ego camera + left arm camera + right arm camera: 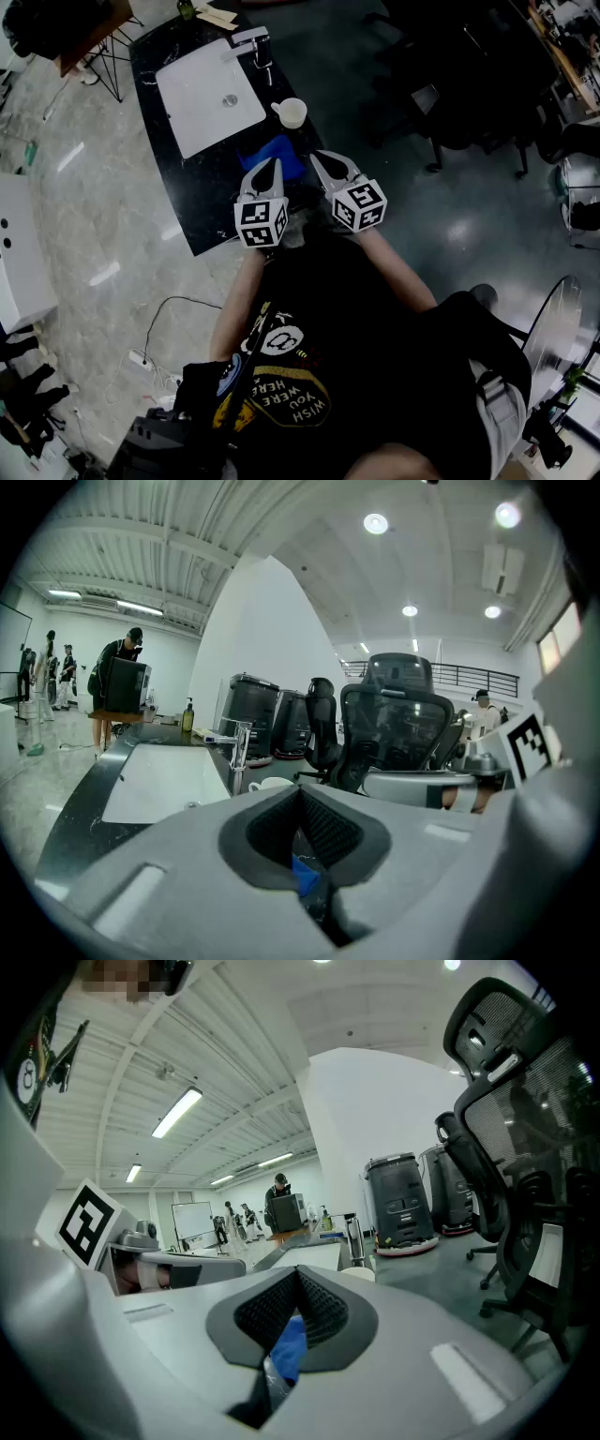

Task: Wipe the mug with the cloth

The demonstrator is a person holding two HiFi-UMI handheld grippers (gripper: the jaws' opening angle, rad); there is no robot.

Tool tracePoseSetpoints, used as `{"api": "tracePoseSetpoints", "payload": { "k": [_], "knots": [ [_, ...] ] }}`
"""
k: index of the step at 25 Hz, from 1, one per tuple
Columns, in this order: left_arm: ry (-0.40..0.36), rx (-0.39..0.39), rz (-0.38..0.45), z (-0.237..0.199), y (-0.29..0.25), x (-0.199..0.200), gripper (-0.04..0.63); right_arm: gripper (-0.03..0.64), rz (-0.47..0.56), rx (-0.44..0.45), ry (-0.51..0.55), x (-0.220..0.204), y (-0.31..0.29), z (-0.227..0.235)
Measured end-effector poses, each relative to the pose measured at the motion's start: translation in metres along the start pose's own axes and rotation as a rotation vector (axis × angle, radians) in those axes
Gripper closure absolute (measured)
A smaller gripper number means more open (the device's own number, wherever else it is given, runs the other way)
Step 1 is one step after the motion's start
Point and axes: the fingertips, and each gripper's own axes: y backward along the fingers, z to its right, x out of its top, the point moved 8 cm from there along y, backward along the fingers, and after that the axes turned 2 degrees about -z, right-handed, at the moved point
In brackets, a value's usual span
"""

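Note:
A cream mug (291,112) stands upright on the black counter (202,211), to the right of the sink. Nearer to me lies a blue cloth (275,152), flat on the counter. Over the counter's near edge my left gripper (277,162) and right gripper (314,156) hover side by side, tips toward the cloth. Both have their jaws together with nothing held. In the left gripper view the mug (270,783) shows just above the shut jaws, and the cloth (305,876) peeps through the slot beneath them. The right gripper view shows the cloth (289,1344) the same way.
A white sink (202,94) with a chrome faucet (251,42) fills the counter's far half, and a soap bottle (187,9) stands at its far end. Black office chairs (441,103) stand to the right. People stand at a far table (117,682).

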Motion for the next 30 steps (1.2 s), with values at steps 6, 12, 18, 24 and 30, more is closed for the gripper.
{"api": "tracePoseSetpoints", "payload": {
  "k": [6,12,18,24,30],
  "knots": [
    [0.001,-0.007,0.000,0.000,0.002,0.000,0.591,0.617,-0.003,-0.004,0.004,-0.001,0.001,-0.002],
    [0.008,-0.003,0.000,-0.005,0.006,-0.001,0.592,0.617,-0.012,-0.008,0.015,-0.003,-0.001,-0.006],
    [0.025,0.018,0.000,-0.018,0.013,-0.001,0.591,0.526,-0.080,0.101,-0.040,-0.018,-0.023,-0.014],
    [0.064,0.095,0.001,-0.051,0.044,-0.010,0.591,0.461,-0.272,0.171,0.103,-0.062,-0.076,-0.035],
    [0.147,0.148,-0.020,-0.082,0.080,-0.036,0.592,0.311,-0.521,0.078,0.280,-0.113,-0.146,-0.037]
  ]
}}
